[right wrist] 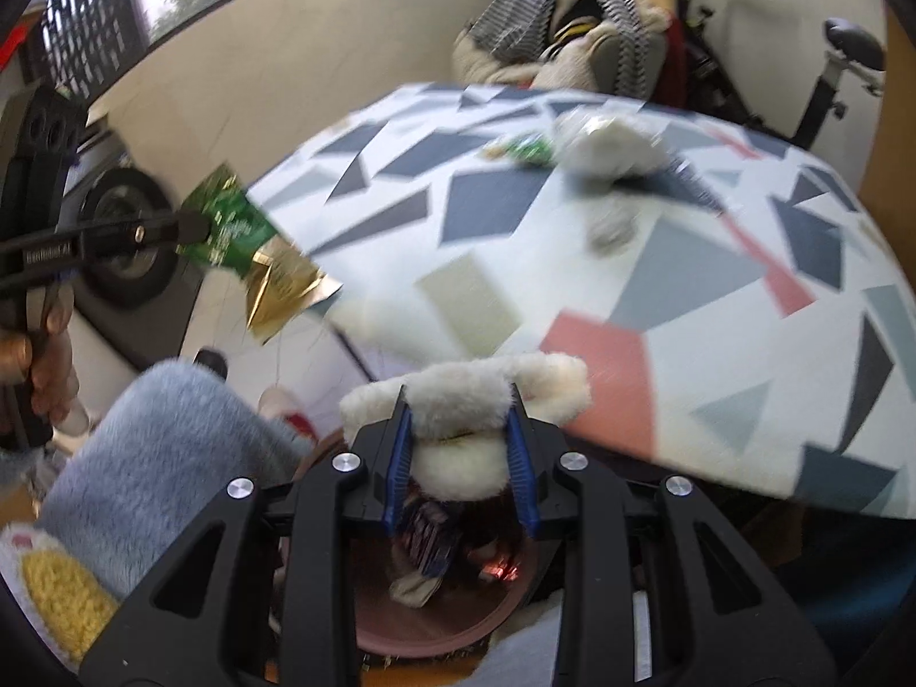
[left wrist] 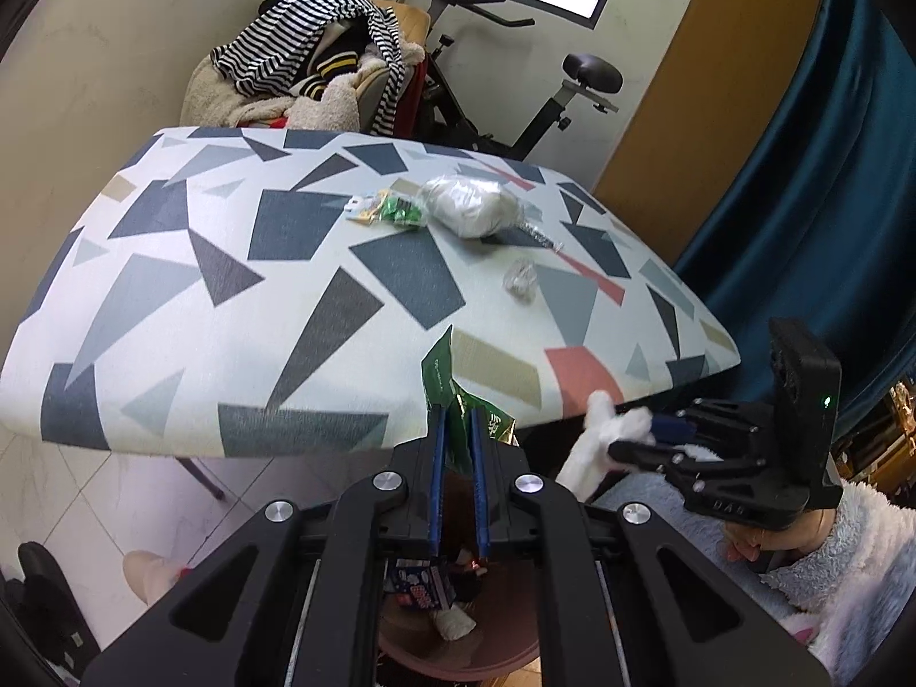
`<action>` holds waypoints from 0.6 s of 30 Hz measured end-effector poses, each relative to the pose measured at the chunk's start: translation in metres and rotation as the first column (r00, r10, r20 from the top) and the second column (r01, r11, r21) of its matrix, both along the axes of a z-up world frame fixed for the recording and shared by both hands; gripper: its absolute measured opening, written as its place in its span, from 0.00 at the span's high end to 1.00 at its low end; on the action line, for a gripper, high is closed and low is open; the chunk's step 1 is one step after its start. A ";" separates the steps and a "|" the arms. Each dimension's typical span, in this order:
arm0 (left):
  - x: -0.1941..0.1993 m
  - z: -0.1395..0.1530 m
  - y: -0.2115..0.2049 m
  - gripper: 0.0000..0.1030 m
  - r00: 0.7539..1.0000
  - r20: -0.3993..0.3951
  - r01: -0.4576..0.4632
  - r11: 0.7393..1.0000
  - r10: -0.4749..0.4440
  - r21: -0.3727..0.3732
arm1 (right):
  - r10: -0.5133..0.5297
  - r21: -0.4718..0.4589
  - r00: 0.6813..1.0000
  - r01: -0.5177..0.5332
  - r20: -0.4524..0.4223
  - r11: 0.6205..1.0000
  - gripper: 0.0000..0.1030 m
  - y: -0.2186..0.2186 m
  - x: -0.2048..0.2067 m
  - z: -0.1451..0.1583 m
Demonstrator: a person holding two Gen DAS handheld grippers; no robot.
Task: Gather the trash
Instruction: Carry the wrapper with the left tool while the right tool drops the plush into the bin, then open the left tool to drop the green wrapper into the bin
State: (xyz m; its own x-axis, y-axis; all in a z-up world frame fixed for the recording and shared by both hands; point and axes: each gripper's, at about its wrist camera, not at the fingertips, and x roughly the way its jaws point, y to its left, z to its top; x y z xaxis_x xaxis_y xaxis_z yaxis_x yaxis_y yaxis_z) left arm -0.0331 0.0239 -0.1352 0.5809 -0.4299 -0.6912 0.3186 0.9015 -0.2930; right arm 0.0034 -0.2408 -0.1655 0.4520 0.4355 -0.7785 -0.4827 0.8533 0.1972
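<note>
Cream walls and a blue curtain (left wrist: 801, 172) frame a table (left wrist: 229, 309) covered in a cloth of grey, navy and salmon shards; behind it sit a chair heaped with clothes (left wrist: 309, 63) and an exercise bike (left wrist: 515, 91). On the far part of the table lie a small green-and-yellow packet (left wrist: 386, 209), a white bundle in clear plastic (left wrist: 472, 206) just beside it, and nearer the front edge a crumpled clear scrap (left wrist: 521, 280), apart from the others. The left gripper (left wrist: 456, 429) is off the table's near edge, its blue-padded fingers (left wrist: 438, 458) clamped on a green-and-gold wrapper (left wrist: 443, 378) that sticks up between them; from the right wrist view the same wrapper (right wrist: 252, 240) hangs out past the table's left side. The right gripper (right wrist: 461, 435) is closed on a fluffy white wad (right wrist: 464, 401), which bulges above and below the pads (right wrist: 401, 458); in the left view the wad (left wrist: 601, 435) sticks out of the gripper's tip beside the table's front corner. Below both grippers stands a reddish-brown bin (right wrist: 435, 624), already holding a blue printed packet (left wrist: 421, 584), a white crumpled piece (left wrist: 455, 621) and something red. Neither held piece touches the bin. The right view is blurred across the table. A pale blue fleece sleeve (right wrist: 160, 446) shows at lower left there.
</note>
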 end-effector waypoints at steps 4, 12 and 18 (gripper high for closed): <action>-0.004 -0.006 0.002 0.91 1.000 -0.004 -0.002 1.000 0.002 0.004 | 0.066 -0.040 0.996 -0.069 -0.066 0.997 0.69 0.022 -0.009 -0.017; -0.006 -0.012 0.000 0.91 1.000 -0.002 0.011 1.000 -0.011 0.024 | 0.104 -0.085 0.979 -0.121 -0.177 0.989 0.65 0.039 -0.011 -0.044; -0.007 -0.016 -0.005 0.91 1.000 0.005 0.030 0.999 -0.031 0.035 | 0.090 -0.087 0.982 -0.105 -0.163 0.991 0.40 0.039 -0.012 -0.043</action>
State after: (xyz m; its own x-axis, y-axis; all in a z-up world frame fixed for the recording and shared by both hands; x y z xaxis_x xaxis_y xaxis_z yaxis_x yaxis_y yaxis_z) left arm -0.0399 0.0194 -0.1515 0.5717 -0.4231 -0.7029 0.3476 0.9010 -0.2596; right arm -0.0090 -0.2021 -0.2083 0.2782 0.3919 -0.8769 -0.5337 0.8222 0.1981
